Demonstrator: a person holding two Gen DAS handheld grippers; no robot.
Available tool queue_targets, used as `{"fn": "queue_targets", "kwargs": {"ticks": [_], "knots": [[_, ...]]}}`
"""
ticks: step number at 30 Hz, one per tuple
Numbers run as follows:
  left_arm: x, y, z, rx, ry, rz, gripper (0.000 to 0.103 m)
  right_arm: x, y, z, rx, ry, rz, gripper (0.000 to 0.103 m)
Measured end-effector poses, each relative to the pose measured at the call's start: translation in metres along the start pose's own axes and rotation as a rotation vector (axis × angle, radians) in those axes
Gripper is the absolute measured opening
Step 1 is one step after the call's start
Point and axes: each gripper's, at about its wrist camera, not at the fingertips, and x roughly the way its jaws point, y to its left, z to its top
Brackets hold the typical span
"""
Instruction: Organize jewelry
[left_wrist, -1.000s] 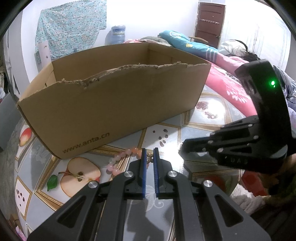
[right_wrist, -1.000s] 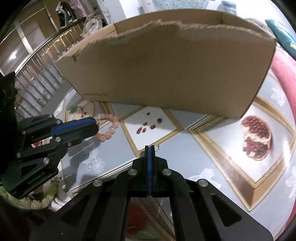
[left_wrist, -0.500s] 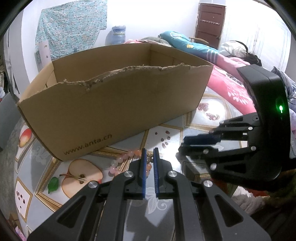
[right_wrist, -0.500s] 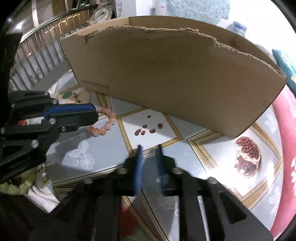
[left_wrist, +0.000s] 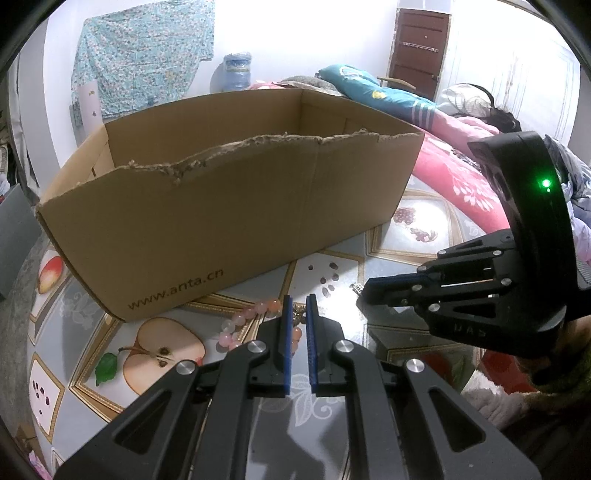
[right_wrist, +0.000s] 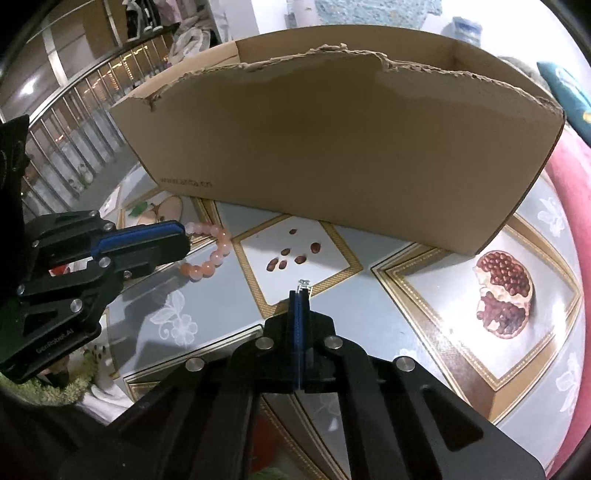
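Note:
A pink bead bracelet (left_wrist: 255, 314) hangs from my left gripper (left_wrist: 297, 301), whose blue pads are shut on it near a small brass charm; it also shows in the right wrist view (right_wrist: 210, 254). My right gripper (right_wrist: 302, 293) is shut on a small silver piece of jewelry (right_wrist: 304, 283) that sticks out at its tips, also seen in the left wrist view (left_wrist: 357, 287). An open cardboard box (left_wrist: 229, 206) with a torn front rim stands just behind both grippers; its front wall fills the right wrist view (right_wrist: 332, 140).
The table (right_wrist: 424, 295) carries a fruit-print cloth with apple (left_wrist: 162, 354) and pomegranate (right_wrist: 504, 299) pictures. Bedding (left_wrist: 454, 177) lies at the right behind the box. A railing (right_wrist: 74, 122) runs at the far left.
My right gripper opened briefly half a second ago and is now shut again, with a small silver piece at its tips. The left gripper has held still with the bracelet.

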Motion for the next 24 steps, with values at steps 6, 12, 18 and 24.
{"fn": "queue_targets", "kwargs": {"ticks": [6, 12, 18, 24], "knots": [[-0.001, 0.000, -0.001, 0.001, -0.002, 0.002, 0.006, -0.006, 0.003, -0.005, 0.024, -0.004, 0.016, 0.000], [-0.002, -0.001, 0.000, 0.003, -0.005, 0.005, 0.006, -0.019, -0.004, -0.006, 0.046, -0.022, 0.018, 0.004], [-0.002, -0.004, 0.001, 0.006, -0.004, 0.001, 0.006, -0.023, -0.005, -0.010, 0.059, -0.026, 0.013, 0.016], [-0.004, -0.005, 0.001, 0.009, -0.008, 0.003, 0.006, -0.027, -0.005, -0.012, 0.079, -0.044, 0.012, 0.022]]}}
